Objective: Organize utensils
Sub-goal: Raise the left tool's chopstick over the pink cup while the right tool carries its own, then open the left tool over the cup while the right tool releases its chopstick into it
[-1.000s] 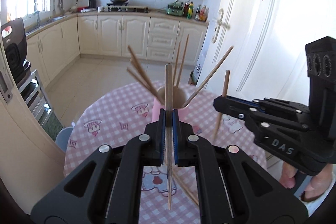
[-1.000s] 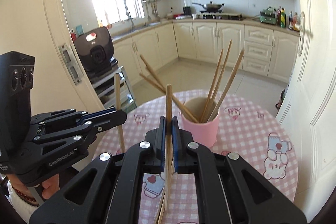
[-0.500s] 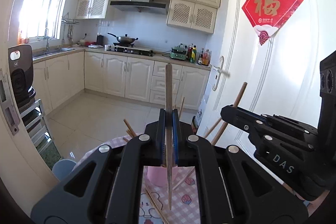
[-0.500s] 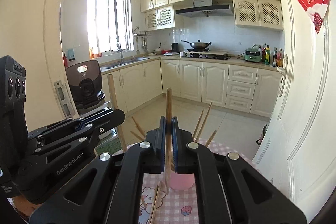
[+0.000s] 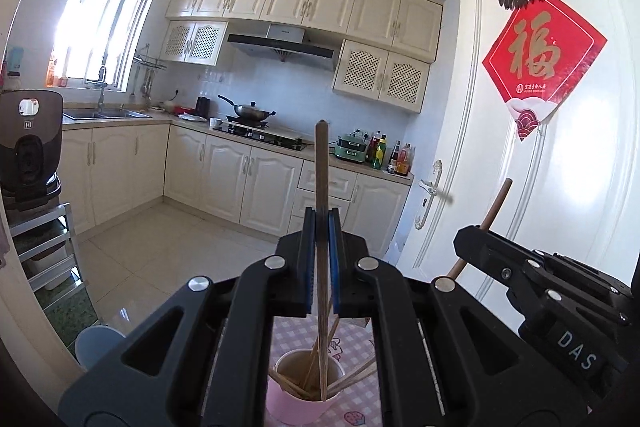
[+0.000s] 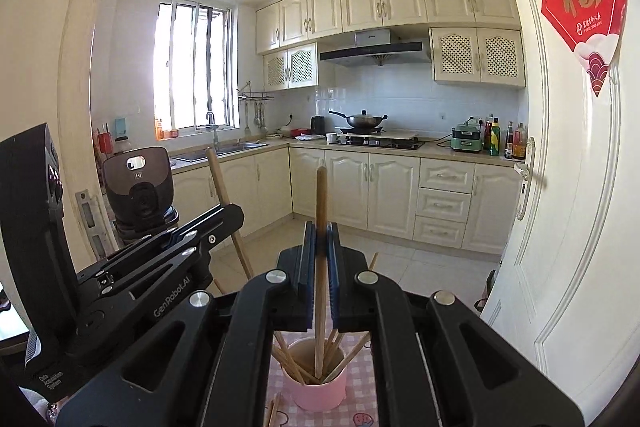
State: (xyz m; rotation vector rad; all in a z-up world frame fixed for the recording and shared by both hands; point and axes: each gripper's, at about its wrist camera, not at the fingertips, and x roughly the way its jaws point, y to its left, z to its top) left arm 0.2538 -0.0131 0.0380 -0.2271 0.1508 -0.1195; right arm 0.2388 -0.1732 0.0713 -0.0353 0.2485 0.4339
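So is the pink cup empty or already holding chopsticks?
Holding several. The pink cup stands upright on the checked cloth with a fan of wooden chopsticks leaning inside it.

A cup holding several chopsticks stands on the tabletop below both hand-held grippers, the left hand-held gripper beside the right hand-held gripper, each with one upright chopstick between its pads.

Both wrist cameras look roughly level across the kitchen, sharing the pink cup close below.
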